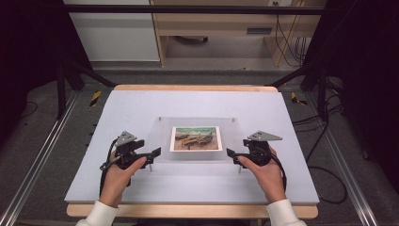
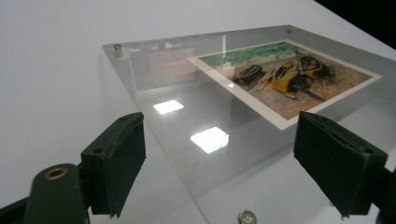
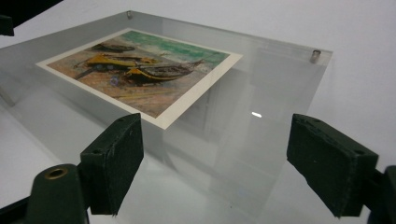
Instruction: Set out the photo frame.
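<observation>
A clear acrylic panel on small metal standoffs lies flat at the middle of the white board. A print of beached boats sits inside it. My left gripper is at the panel's left front corner, open. In the left gripper view its pads straddle the panel's near edge without touching it, the print beyond. My right gripper mirrors it at the right front corner, open. In the right gripper view the panel and print lie between the spread jaws.
The white board rests on a wooden table. Black frame posts stand at both back corners. Cables trail on the floor at the right. Wooden furniture stands behind the table.
</observation>
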A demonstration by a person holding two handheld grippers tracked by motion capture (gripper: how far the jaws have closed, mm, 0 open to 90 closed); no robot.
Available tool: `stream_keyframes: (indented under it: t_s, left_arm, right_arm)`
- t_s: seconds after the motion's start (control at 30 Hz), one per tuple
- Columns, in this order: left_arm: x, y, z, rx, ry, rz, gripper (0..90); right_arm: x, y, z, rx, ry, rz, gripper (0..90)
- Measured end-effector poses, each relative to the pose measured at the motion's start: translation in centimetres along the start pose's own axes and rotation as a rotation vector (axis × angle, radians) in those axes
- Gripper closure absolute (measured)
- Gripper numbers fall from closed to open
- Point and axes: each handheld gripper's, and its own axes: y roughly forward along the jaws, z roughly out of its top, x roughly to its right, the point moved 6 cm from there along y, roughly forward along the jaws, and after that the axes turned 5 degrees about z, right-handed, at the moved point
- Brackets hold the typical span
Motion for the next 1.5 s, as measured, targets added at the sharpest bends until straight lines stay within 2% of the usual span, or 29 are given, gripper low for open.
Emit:
stream_keyframes:
  t_s: [0.1,0.27,0.33,0.4,0.5,0.67,0.7,0.8,0.83,0.9,1.13,1.17,1.23,1.5]
  left_arm:
    - [0.0,0.3,-0.2,-0.018,-0.035,-0.008,13.4]
    - [0.2,0.5,-0.5,-0.038,-0.035,-0.025,13.3]
    - [0.3,0.7,-0.7,-0.046,-0.039,-0.029,13.1]
    - [0.3,0.9,-0.8,-0.053,-0.054,-0.043,12.6]
    - [0.4,1.2,-1.1,-0.064,-0.109,-0.088,12.7]
    - [0.4,1.2,-1.1,-0.073,-0.134,-0.095,11.7]
    - [0.4,1.3,-1.3,-0.075,-0.154,-0.102,11.6]
    - [0.4,1.3,-1.3,-0.078,-0.169,-0.115,11.9]
    - [0.7,1.4,-1.5,-0.091,-0.191,-0.153,11.8]
    - [0.8,1.5,-1.6,-0.091,-0.202,-0.166,11.6]
    - [0.7,1.5,-1.5,-0.089,-0.199,-0.167,11.8]
    - [0.7,1.6,-1.5,-0.089,-0.199,-0.167,11.8]
    - [0.7,1.6,-1.5,-0.089,-0.197,-0.167,11.8]
    - [0.6,1.6,-1.5,-0.089,-0.194,-0.174,11.8]
  right_arm:
    - [0.1,0.5,-0.5,-0.038,0.014,0.013,15.8]
    - [0.4,0.7,-0.6,-0.044,0.012,0.014,14.7]
    - [0.4,0.8,-0.7,-0.05,0.027,0.021,13.7]
    - [0.5,0.9,-0.8,-0.049,0.032,0.027,13.4]
    - [0.5,1.0,-0.8,-0.047,0.041,0.031,12.5]
    - [0.6,1.0,-0.9,-0.042,0.052,0.039,12.4]
    - [0.6,0.9,-1.1,-0.04,0.068,0.047,12.4]
    - [0.5,0.8,-1.2,-0.035,0.082,0.056,12.2]
    - [0.5,0.8,-1.3,-0.036,0.093,0.057,11.9]
    - [0.6,0.9,-1.3,-0.035,0.107,0.067,10.7]
    - [0.9,1.0,-1.6,-0.031,0.161,0.092,10.1]
    - [1.0,1.1,-1.7,-0.031,0.187,0.108,10.0]
    - [1.1,1.1,-1.8,-0.033,0.202,0.115,9.8]
    - [1.1,1.0,-1.8,-0.037,0.215,0.124,9.9]
